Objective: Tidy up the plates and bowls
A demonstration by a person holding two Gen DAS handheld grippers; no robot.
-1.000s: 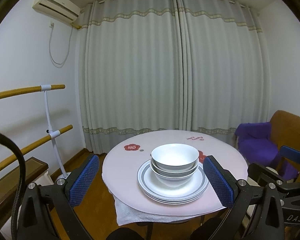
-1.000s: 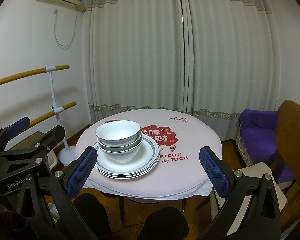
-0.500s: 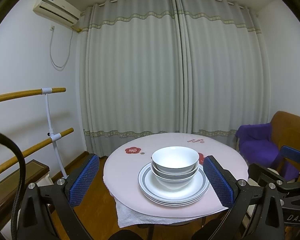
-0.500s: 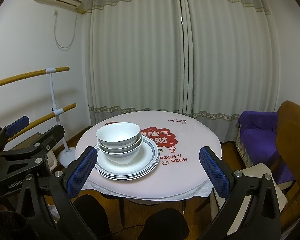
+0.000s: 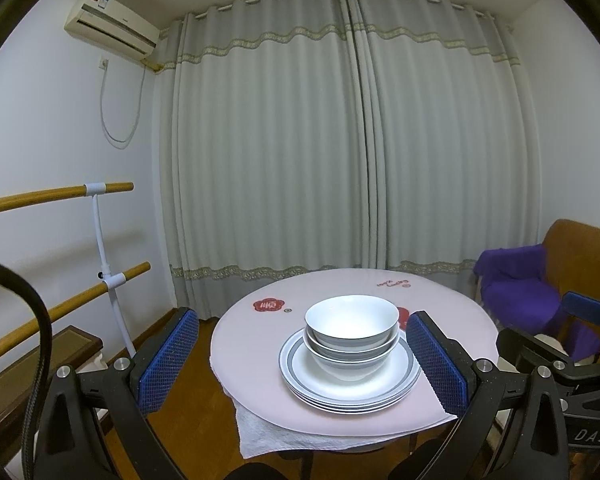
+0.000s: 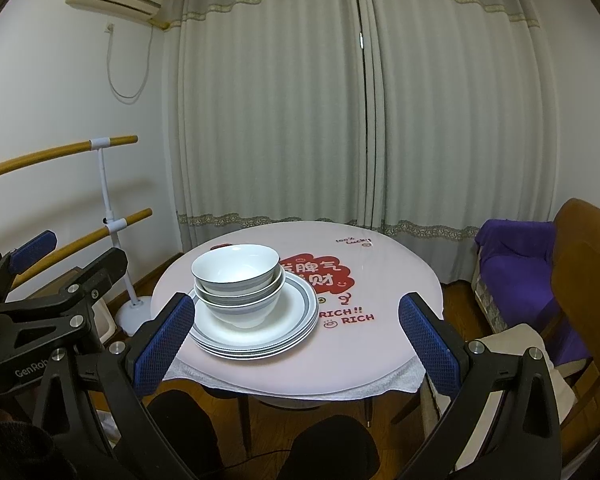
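Note:
A stack of white bowls (image 5: 352, 330) nests on a stack of grey-rimmed white plates (image 5: 352, 386) near the front edge of a round pink table (image 5: 452, 312). The bowls (image 6: 238, 280) and plates (image 6: 256, 332) also show at the table's left (image 6: 380, 344) in the right wrist view. My left gripper (image 5: 302, 362) is open and empty, held back from the table, its blue pads framing the stack. My right gripper (image 6: 296, 344) is open and empty, held back from the table, with the stack behind its left pad.
Grey curtains (image 5: 352, 160) hang behind the table. Wooden rails on a white post (image 5: 100, 236) stand at the left. A wooden chair with purple cloth (image 6: 520, 252) stands at the right. A white cloth (image 5: 276, 432) hangs under the table's front edge. Red print (image 6: 320, 280) marks the tabletop.
Both views have shifted very slightly; the stack sits a touch lower in the frame. The dishes have not moved and both grippers stay open.

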